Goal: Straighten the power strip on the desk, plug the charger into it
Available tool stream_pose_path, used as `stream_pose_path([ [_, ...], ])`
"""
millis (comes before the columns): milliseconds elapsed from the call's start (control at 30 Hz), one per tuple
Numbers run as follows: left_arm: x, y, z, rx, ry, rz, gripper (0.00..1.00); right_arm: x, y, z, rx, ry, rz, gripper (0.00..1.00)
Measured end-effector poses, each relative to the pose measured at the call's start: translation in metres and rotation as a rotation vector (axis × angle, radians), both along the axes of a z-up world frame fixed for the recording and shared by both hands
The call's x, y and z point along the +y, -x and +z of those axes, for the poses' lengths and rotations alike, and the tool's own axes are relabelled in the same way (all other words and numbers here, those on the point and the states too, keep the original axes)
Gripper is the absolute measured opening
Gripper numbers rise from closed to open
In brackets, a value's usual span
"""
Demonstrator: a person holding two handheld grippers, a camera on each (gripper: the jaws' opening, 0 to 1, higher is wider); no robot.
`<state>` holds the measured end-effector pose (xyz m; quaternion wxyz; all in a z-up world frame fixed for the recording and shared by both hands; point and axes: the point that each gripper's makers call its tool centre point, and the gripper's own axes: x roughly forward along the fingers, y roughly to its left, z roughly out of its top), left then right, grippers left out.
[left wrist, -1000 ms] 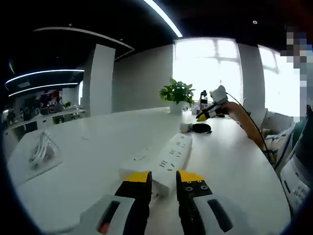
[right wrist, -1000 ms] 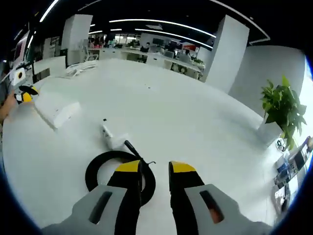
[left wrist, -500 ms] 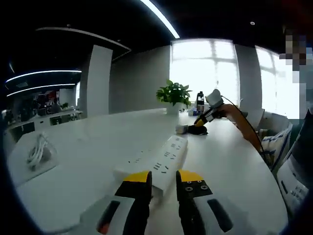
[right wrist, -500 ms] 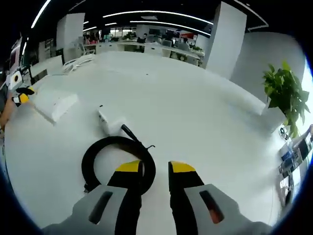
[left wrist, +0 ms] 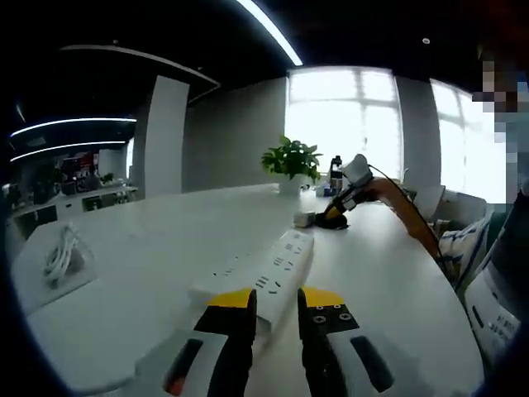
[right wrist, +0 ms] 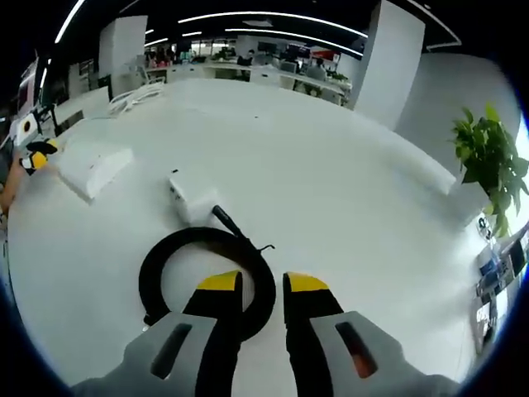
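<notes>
Fingers of the left gripper [left wrist: 275, 303] stand narrowly parted, the near end of the white power strip [left wrist: 269, 273] between their yellow tips; whether they press it I cannot tell. That gripper lies low and level over the white bench [left wrist: 149, 248], pointing along the strip toward the window. Far down the bench the right gripper [left wrist: 340, 203] shows, held by an arm in an orange sleeve [left wrist: 405, 211], angled down at the black cable coil [left wrist: 333, 221].

From the right gripper view, its own fingers [right wrist: 221, 284] are narrow too, the rim of the black coil [right wrist: 207, 277] running under the left one; a grip cannot be confirmed. The white charger [right wrist: 190, 201] lies just beyond the coil, joined to it by a black cable, and the power strip [right wrist: 93, 167] sits further left, near the left gripper [right wrist: 35, 159].

Compared with half a second ago, the coil sits slightly closer under the right fingers; the left view is almost unchanged.

A potted plant [left wrist: 292, 161] stands at the bench's far end.
</notes>
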<state>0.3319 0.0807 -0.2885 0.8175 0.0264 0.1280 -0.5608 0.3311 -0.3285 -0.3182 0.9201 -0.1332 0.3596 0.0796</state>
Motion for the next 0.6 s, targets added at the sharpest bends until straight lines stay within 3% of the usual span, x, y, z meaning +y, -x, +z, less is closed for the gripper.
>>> stream_pose_path([
  [600, -0.0003, 0.0015, -0.0004, 0.005, -0.002, -0.003, 0.19, -0.0021, -0.0009, -0.0025, 0.004, -0.005, -0.018, 0.12],
])
